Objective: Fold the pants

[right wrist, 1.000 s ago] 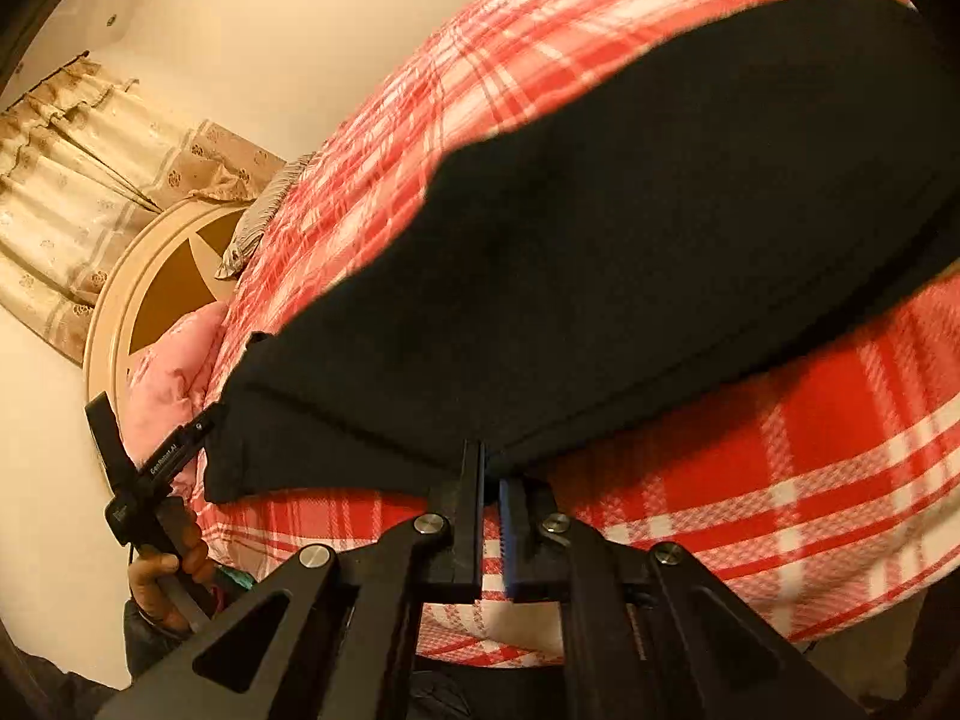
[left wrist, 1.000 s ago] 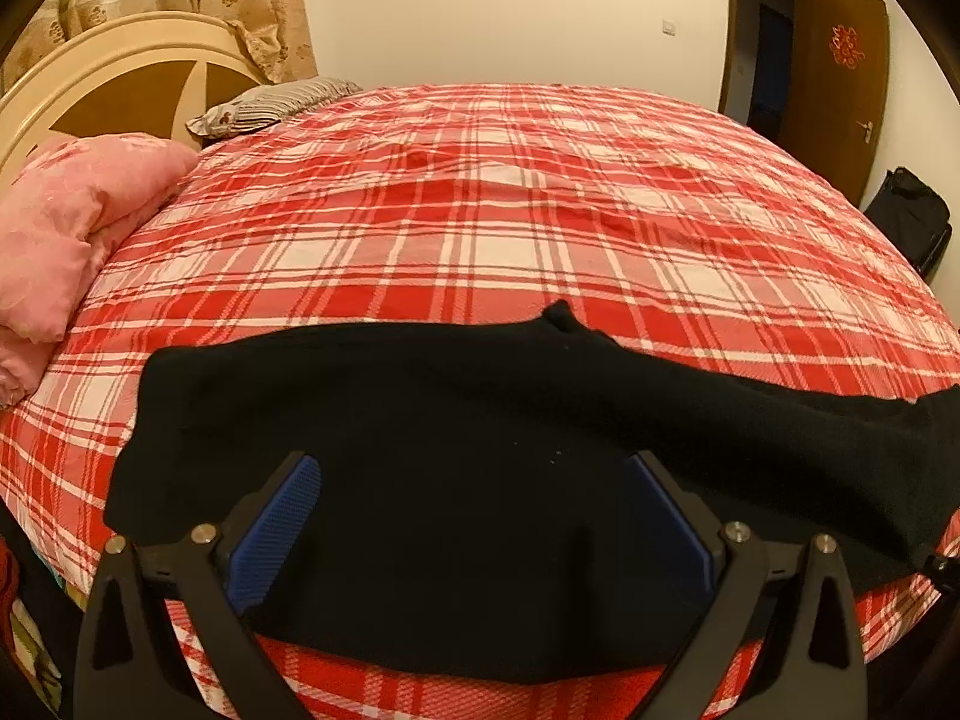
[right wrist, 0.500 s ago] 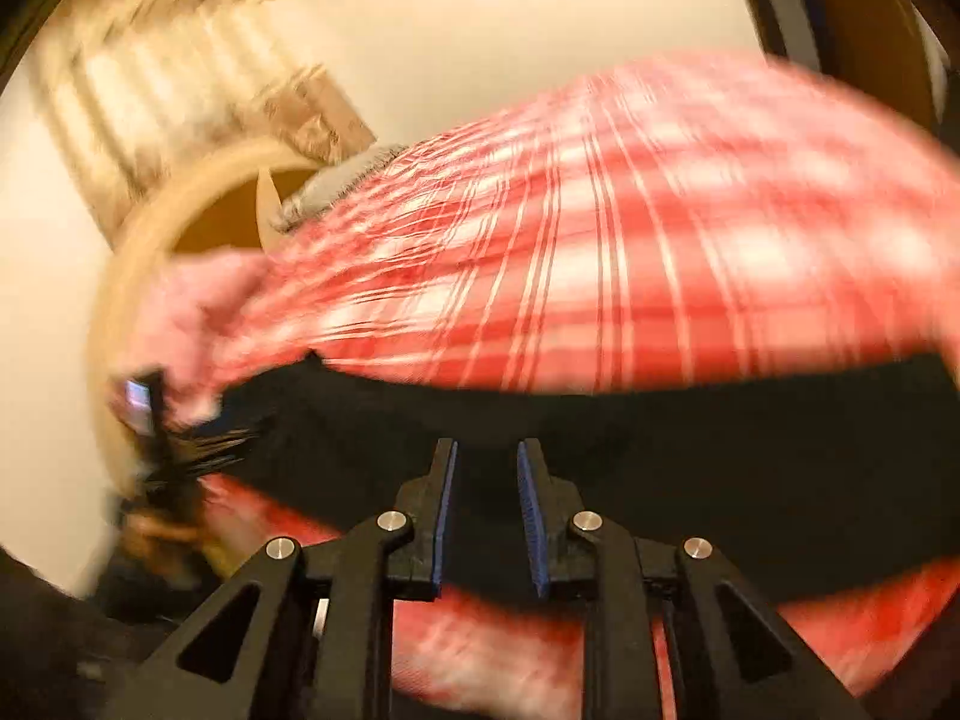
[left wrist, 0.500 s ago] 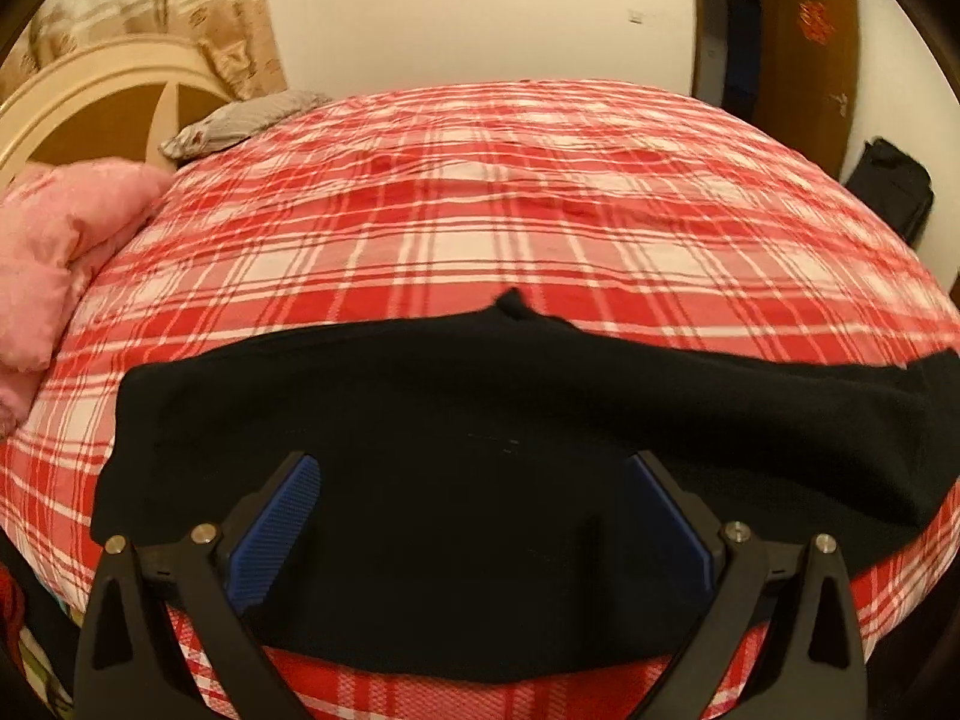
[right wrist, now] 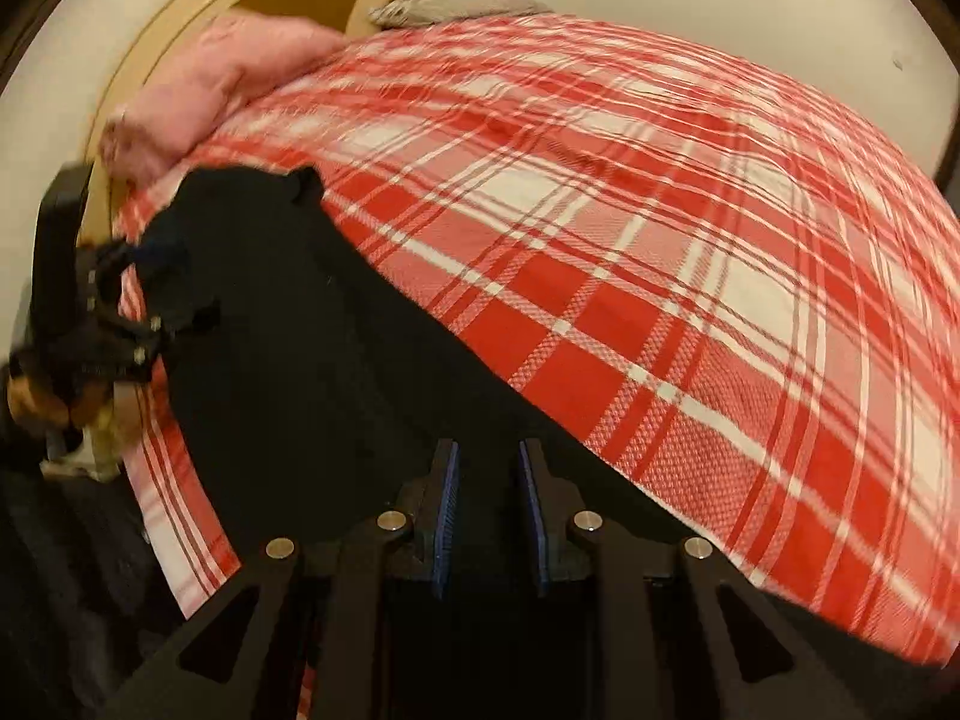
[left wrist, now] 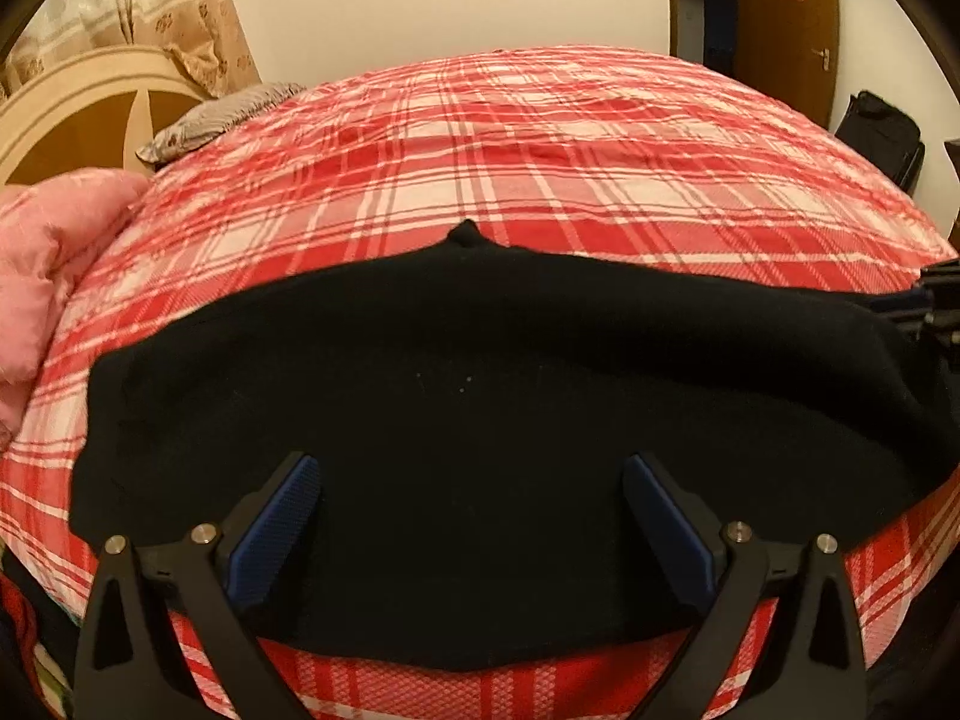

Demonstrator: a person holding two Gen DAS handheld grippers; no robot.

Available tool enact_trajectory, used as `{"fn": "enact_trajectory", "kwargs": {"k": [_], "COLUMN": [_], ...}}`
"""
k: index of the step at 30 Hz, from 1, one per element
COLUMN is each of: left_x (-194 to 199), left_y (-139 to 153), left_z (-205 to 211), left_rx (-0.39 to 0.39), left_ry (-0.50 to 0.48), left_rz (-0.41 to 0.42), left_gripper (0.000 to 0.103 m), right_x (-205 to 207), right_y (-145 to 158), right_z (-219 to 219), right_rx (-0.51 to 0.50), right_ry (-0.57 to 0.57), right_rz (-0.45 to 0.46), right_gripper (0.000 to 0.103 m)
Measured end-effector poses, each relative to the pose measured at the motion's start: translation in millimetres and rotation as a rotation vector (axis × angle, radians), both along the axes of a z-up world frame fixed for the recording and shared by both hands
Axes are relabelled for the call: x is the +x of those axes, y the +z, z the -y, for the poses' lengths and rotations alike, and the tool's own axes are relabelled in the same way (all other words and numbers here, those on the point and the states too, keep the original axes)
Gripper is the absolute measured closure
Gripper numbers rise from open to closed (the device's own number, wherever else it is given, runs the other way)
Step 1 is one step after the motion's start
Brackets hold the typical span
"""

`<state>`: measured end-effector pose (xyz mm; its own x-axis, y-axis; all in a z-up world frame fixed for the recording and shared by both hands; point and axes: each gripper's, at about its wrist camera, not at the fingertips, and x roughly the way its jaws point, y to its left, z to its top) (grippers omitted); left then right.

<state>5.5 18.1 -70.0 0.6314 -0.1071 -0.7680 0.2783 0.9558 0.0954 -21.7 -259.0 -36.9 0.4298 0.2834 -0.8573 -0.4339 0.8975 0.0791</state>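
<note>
Black pants [left wrist: 480,420] flat on plaid bedspread [left wrist: 540,168], left claw [left wrist: 471,480] spread wide, right claw [right wrist: 487,480] slightly parted

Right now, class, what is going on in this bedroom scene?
A person with a two-finger tool in each hand is folding black pants spread along the near edge of a bed with a red plaid cover. The left tool is wide open above the fabric. The right tool is slightly open over the other end. Neither grips the cloth.

Matt black knit pants [left wrist: 480,420] on woven checked cotton bedsheet [left wrist: 540,180]; pink quilt [left wrist: 54,240] looks possibly satiny.
</note>
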Motion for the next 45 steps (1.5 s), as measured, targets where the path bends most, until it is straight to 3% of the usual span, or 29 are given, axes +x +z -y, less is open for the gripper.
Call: {"fn": "enact_trajectory", "kwargs": {"k": [9,15,19,22,24,27,30,34,39,42,45], "left_x": [-4.4,-2.6,-2.8,-3.2,-3.9,-5.2,-7.4,-7.6,-7.2,-7.0,-6.8], "left_y": [-5.8,-5.8,-5.8,-6.3,-6.6,-6.9,-7.4,-7.6,-7.3,-7.7,-7.9], "left_z": [-5.9,-6.3,-7.1,-8.0,-8.0,-7.8,-7.8,-8.5,-9.2,-10.4,-10.3], "left_rx": [-0.053,-0.056,-0.058,-0.062,-0.062,-0.059,-0.051,-0.053,-0.055,-0.06,-0.059], "left_ry": [0.014,0.016,0.016,0.017,0.02,0.021,0.014,0.013,0.01,0.003,0.0], "left_rz": [-0.047,-0.051,-0.049,-0.046,-0.045,-0.049,-0.057,-0.06,-0.061,-0.063,-0.059], "left_gripper": [0.0,0.0,0.0,0.0,0.0,0.0,0.0,0.0,0.0,0.0,0.0], "right_x": [4.8,-0.1,-10.7,-10.1,-3.9,0.8,-2.6,-9.5,-30.9,-60.9,-89.4], "right_y": [0.9,-2.9,-3.2,0.7,8.2,19.8,12.2,11.7,43.7,47.9,35.1], "right_z": [-19.0,-42.6,-58.1,-53.5,-34.9,1.4,14.2,20.9,70.8,103.4,117.9], "right_rx": [-0.124,-0.261,-0.36,-0.364,-0.352,-0.224,-0.113,-0.019,0.299,0.287,0.232], "right_ry": [0.222,0.369,0.366,0.232,0.031,-0.22,-0.282,-0.267,-0.451,-0.616,-0.693], "right_rz": [-0.054,-0.008,0.014,0.066,0.158,0.22,0.185,0.188,0.255,0.273,0.233], "right_gripper": [0.081,0.082,0.097,0.098,0.098,0.101,0.101,0.1,0.1,0.099,0.099]}}
